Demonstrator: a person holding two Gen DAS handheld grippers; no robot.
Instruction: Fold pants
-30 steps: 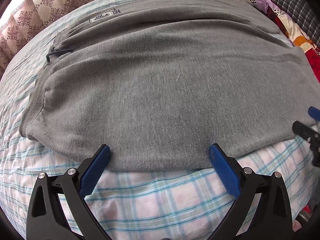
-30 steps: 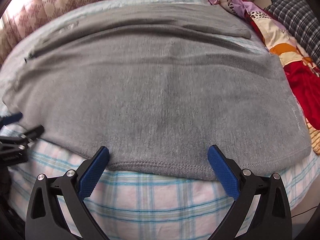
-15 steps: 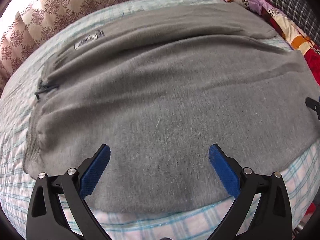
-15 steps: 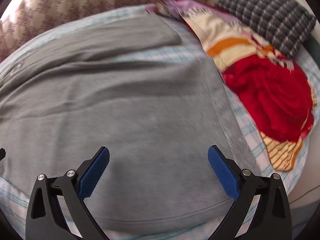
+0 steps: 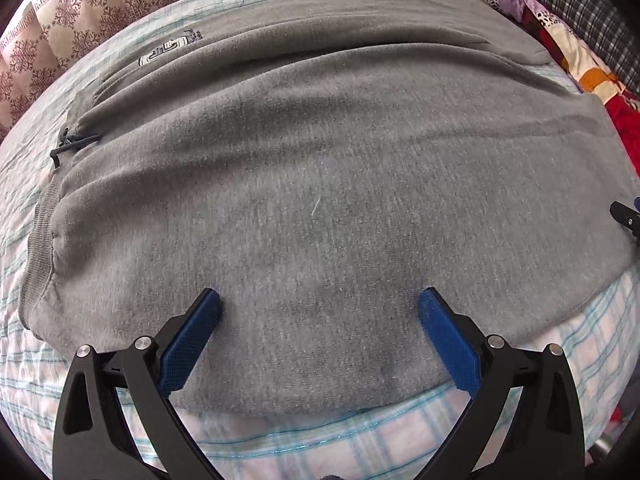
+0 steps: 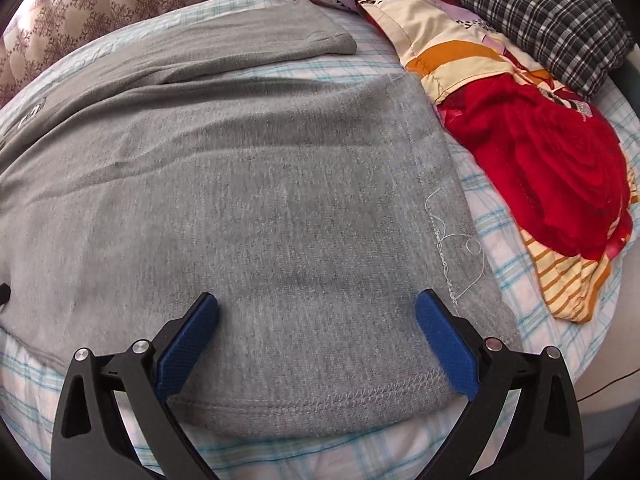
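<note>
The grey pants [image 5: 320,184] lie spread across the bed [image 5: 360,448], along its near edge. The waistband end is toward the left side of the bed and the leg hems are toward the right side, close to the pile of coloured bedding [image 6: 552,184].

The step in hand seems to be the taking of the near long edge, so that the near leg can be folded over the far one. To do it well, both grippers should bite only the near edge, at the same depth, and lift together, so the fabric does not twist. The right one should catch the hem corner and not the loose thread [image 6: 460,256] beside it.

The cloth is a soft fleece knit, mostly flat, with long shallow creases toward the far edge. A small printed logo [image 5: 168,50] and a dark drawstring [image 5: 68,144] show near the waistband.

The left gripper [image 5: 319,304] is wide open over the near edge and holds nothing. The right gripper [image 6: 317,308] is also wide open and empty, just above the stitched hem [image 6: 320,396].
</note>
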